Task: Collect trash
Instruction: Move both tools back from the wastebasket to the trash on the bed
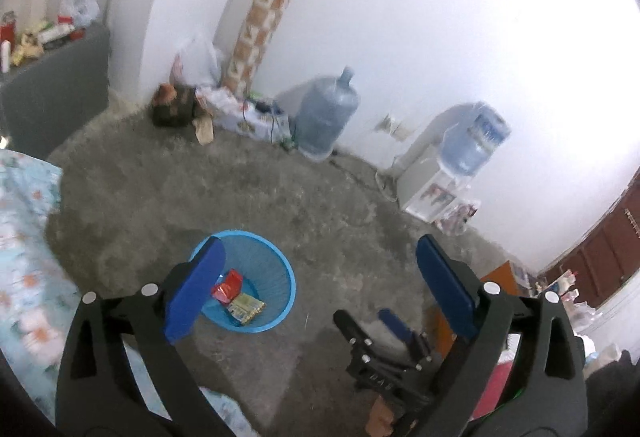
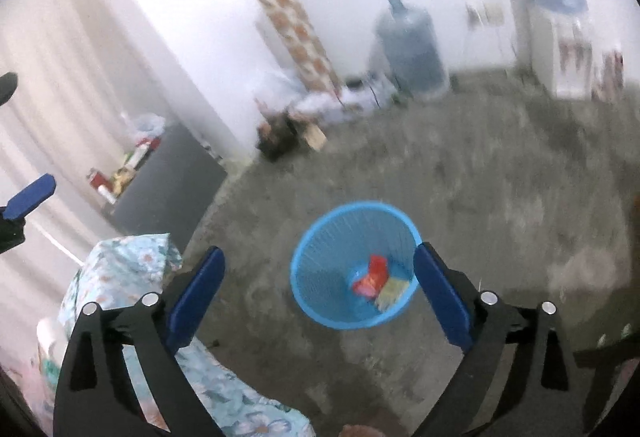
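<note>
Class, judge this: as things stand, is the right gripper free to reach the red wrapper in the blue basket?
Probably yes. The right gripper is open and empty, the blue basket has no lid, and the red wrapper lies uncovered inside, with only bare floor between.

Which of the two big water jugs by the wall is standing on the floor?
The bare blue jug beside the patterned roll stands upright on the floor. The other jug sits neck-down on the white dispenser.

Blown-out glare on the white wall (image 1: 440,17), motion blur throughout, dark fisheye corners
</note>
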`<state>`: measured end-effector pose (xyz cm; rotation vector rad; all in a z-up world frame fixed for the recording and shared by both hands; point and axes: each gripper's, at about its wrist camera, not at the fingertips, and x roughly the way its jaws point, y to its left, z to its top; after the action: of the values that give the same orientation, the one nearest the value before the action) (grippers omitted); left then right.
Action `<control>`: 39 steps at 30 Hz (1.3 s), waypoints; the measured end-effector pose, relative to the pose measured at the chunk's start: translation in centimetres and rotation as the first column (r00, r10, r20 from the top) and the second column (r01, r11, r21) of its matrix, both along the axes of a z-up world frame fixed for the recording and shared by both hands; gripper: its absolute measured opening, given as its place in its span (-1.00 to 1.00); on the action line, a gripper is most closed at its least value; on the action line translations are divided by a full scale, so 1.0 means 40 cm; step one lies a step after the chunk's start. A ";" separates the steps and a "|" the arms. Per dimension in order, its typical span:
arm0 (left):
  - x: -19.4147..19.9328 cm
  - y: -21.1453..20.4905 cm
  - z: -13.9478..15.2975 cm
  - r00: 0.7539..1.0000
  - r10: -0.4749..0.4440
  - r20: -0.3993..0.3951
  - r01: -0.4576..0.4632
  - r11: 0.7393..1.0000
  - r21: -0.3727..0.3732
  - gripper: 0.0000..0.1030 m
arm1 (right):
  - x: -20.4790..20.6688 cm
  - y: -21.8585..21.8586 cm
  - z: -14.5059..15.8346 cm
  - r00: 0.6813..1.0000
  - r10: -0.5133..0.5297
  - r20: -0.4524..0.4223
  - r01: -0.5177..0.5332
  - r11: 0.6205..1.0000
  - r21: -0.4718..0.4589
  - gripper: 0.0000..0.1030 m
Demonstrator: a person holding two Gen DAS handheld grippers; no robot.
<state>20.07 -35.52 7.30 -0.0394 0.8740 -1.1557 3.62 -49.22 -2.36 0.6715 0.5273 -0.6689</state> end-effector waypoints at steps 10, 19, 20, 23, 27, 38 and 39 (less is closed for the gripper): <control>-0.056 0.481 0.116 0.978 0.210 -0.016 -0.210 0.968 -0.138 0.83 | -0.004 0.204 0.156 0.986 0.166 0.009 -0.163 0.976 -0.142 0.87; -0.168 0.879 0.149 0.865 0.499 0.044 -0.480 0.852 -0.210 0.83 | 0.012 0.314 0.220 0.895 0.430 0.118 -0.421 0.902 -0.098 0.87; -0.181 0.904 0.142 0.850 0.524 0.058 -0.505 0.841 -0.195 0.83 | 0.017 0.317 0.217 0.879 0.457 0.139 -0.452 0.890 -0.067 0.87; -0.219 0.961 0.114 0.815 0.566 0.125 -0.552 0.824 -0.129 0.83 | 0.037 0.340 0.211 0.835 0.520 0.179 -0.528 0.849 -0.005 0.87; -0.255 0.948 0.070 0.808 0.538 0.240 -0.545 0.837 -0.042 0.83 | 0.070 0.355 0.193 0.776 0.589 0.225 -0.617 0.782 0.083 0.86; -0.151 0.766 -0.067 0.798 0.450 0.402 -0.557 0.804 0.206 0.47 | 0.147 0.393 0.111 0.783 0.592 0.189 -0.622 0.751 0.223 0.55; -0.135 0.752 -0.084 0.793 0.442 0.420 -0.564 0.794 0.229 0.42 | 0.152 0.390 0.105 0.785 0.590 0.189 -0.620 0.750 0.232 0.55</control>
<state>14.66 -5.43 3.95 0.2017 0.6753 -0.4605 9.69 -33.61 1.85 0.7430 0.7086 0.0677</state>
